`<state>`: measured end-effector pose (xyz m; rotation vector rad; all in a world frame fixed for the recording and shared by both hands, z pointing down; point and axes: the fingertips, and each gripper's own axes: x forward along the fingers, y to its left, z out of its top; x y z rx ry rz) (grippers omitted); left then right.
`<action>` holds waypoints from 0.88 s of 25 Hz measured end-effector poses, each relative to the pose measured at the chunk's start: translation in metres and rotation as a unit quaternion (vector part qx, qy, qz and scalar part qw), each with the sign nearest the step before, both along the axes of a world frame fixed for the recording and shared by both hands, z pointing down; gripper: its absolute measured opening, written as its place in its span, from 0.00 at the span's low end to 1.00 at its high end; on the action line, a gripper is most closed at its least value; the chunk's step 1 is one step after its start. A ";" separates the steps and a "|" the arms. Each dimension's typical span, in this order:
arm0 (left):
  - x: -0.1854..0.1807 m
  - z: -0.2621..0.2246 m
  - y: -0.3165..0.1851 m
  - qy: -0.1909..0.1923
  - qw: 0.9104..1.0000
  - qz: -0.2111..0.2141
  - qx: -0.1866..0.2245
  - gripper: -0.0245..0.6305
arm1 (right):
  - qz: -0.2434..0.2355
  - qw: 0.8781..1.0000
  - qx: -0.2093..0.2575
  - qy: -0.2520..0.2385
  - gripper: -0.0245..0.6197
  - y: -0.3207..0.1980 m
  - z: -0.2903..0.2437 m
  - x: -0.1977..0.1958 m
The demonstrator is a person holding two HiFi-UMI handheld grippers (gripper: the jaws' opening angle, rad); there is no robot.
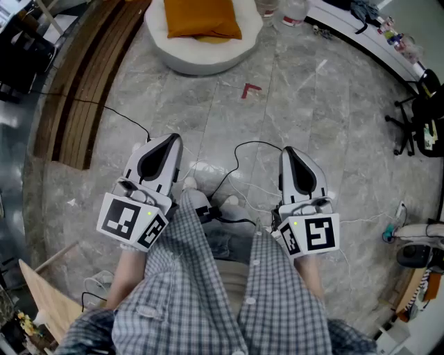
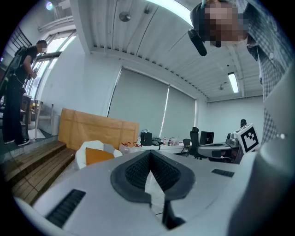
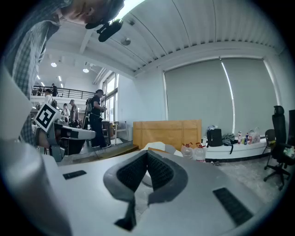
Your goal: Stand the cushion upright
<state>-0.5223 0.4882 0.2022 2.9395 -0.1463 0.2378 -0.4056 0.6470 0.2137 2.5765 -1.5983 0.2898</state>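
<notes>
An orange cushion [image 1: 201, 17] lies flat in a round white seat [image 1: 182, 55] on the floor at the far top of the head view. My left gripper [image 1: 172, 140] and right gripper [image 1: 288, 151] are held side by side above my legs, well short of the seat. Both point forward, shut, with nothing between the jaws. In the left gripper view the cushion [image 2: 97, 156] shows small beyond the shut left gripper [image 2: 150, 154], left of its tips. In the right gripper view the seat [image 3: 156, 145] peeks just over the shut right gripper [image 3: 147, 154].
Wooden steps [image 1: 90, 76] run along the left. A red mark [image 1: 251, 89] and black cables [image 1: 236, 159] lie on the stone floor between me and the seat. Water bottles [image 1: 288, 10] stand near it, an office chair [image 1: 416, 118] at the right. A brown board [image 2: 97, 126] leans behind.
</notes>
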 end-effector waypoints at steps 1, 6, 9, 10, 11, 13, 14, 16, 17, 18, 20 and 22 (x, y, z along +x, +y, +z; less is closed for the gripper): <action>0.001 0.001 -0.003 0.000 1.000 0.001 0.000 0.05 | 0.001 1.000 0.000 0.000 0.05 -0.003 0.001 0.001; 0.007 0.000 -0.021 0.000 1.000 0.009 0.000 0.05 | 0.006 1.000 -0.003 -0.002 0.05 -0.022 0.002 0.005; 0.009 -0.002 -0.036 0.000 1.000 0.015 -0.002 0.05 | 0.011 1.000 -0.005 -0.003 0.05 -0.036 0.002 0.005; 0.010 -0.002 -0.041 0.000 1.000 0.017 -0.003 0.05 | 0.012 1.000 -0.006 -0.004 0.05 -0.041 0.002 0.005; 0.010 -0.002 -0.047 0.000 1.000 0.019 -0.004 0.05 | 0.015 1.000 -0.006 -0.005 0.05 -0.046 0.002 0.005; 0.012 -0.002 -0.059 0.000 1.000 0.023 -0.006 0.05 | 0.021 1.000 -0.005 -0.010 0.05 -0.056 0.001 0.005; 0.012 -0.002 -0.064 0.001 1.000 0.024 -0.007 0.05 | 0.025 1.000 -0.004 -0.013 0.05 -0.061 0.001 0.006; 0.012 -0.001 -0.075 0.001 1.000 0.029 -0.008 0.05 | 0.032 0.999 -0.003 -0.016 0.05 -0.070 0.001 0.005; 0.011 0.000 -0.081 0.001 0.999 0.031 -0.009 0.05 | 0.034 0.999 -0.005 -0.016 0.05 -0.076 0.002 0.004; 0.010 0.000 -0.087 0.002 0.999 0.033 -0.010 0.05 | 0.035 0.999 -0.007 -0.015 0.05 -0.081 0.002 0.003; 0.008 0.001 -0.100 0.003 0.999 0.035 -0.011 0.05 | 0.036 0.999 -0.010 -0.013 0.05 -0.095 0.002 -0.001; 0.005 0.000 -0.114 0.005 0.999 0.037 -0.011 0.05 | 0.036 0.999 -0.011 -0.011 0.05 -0.109 0.002 -0.006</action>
